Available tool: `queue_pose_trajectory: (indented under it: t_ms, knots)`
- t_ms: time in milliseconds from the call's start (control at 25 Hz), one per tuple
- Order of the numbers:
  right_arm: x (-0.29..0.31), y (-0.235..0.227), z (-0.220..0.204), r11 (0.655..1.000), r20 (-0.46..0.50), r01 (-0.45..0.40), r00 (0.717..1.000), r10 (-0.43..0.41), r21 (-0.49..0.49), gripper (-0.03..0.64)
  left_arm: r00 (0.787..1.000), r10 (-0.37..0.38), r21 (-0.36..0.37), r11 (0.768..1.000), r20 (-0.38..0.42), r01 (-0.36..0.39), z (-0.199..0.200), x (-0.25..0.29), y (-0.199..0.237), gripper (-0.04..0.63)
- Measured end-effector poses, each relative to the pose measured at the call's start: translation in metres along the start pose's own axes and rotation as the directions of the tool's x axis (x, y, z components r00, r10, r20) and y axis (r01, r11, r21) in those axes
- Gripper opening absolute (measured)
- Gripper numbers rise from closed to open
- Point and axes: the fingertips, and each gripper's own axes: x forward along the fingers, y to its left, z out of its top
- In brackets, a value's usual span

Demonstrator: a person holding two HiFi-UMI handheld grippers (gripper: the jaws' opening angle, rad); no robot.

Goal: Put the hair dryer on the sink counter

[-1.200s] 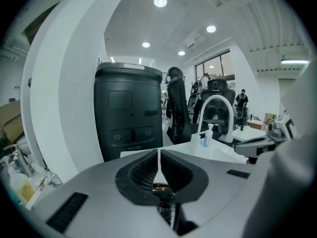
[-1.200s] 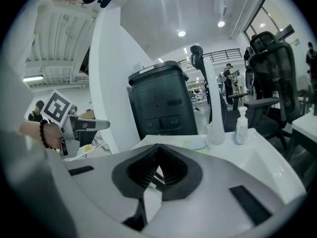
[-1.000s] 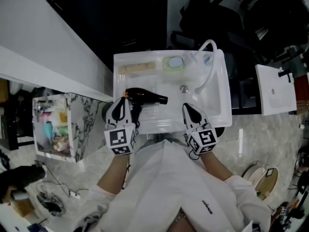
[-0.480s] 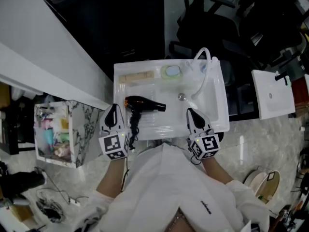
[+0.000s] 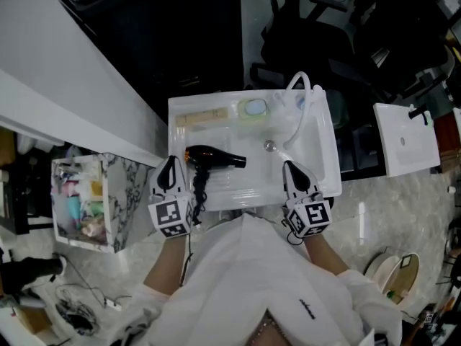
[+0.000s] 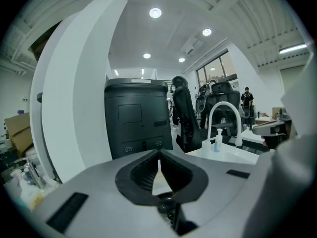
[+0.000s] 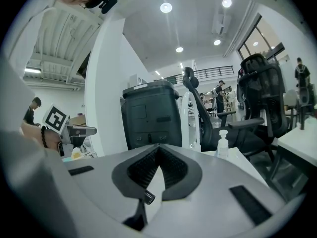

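The black hair dryer (image 5: pixel 213 157) lies on its side on the white sink counter (image 5: pixel 216 132), left of the basin, nozzle toward the drain. Its dark cord (image 5: pixel 197 192) trails over the counter's front edge. My left gripper (image 5: pixel 171 163) is just left of the dryer's handle, at the counter's left front corner, apart from it and shut on nothing; in the left gripper view its tips (image 6: pixel 159 155) meet. My right gripper (image 5: pixel 289 166) hovers at the basin's front rim, also shut and empty, its tips (image 7: pixel 158 148) closed together. Neither gripper view shows the dryer.
A white arched faucet (image 5: pixel 303 85) stands over the basin (image 5: pixel 306 150), with a green soap dish (image 5: pixel 255 108) and a beige bar (image 5: pixel 204 117) at the counter's back. A marble-sided shelf of bottles (image 5: pixel 81 197) stands left. A second white sink (image 5: pixel 407 137) sits right. A black bin (image 6: pixel 136 123) stands behind.
My left gripper has drawn left, away from the dryer's handle, and the right one has shifted slightly right. The dryer stays lying on the counter.
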Motion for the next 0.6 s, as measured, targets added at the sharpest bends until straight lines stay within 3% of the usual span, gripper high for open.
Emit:
queue_pose_trajectory:
  t_ms: [600]
  knots:
    - [0.0006, -0.0008, -0.0055, 1.000, -0.019, -0.003, 1.000, 0.003, 0.001, 0.017, 1.000, 0.004, -0.013, 1.000, -0.031, -0.004, -0.0082, 0.0031, -0.0021, 0.038]
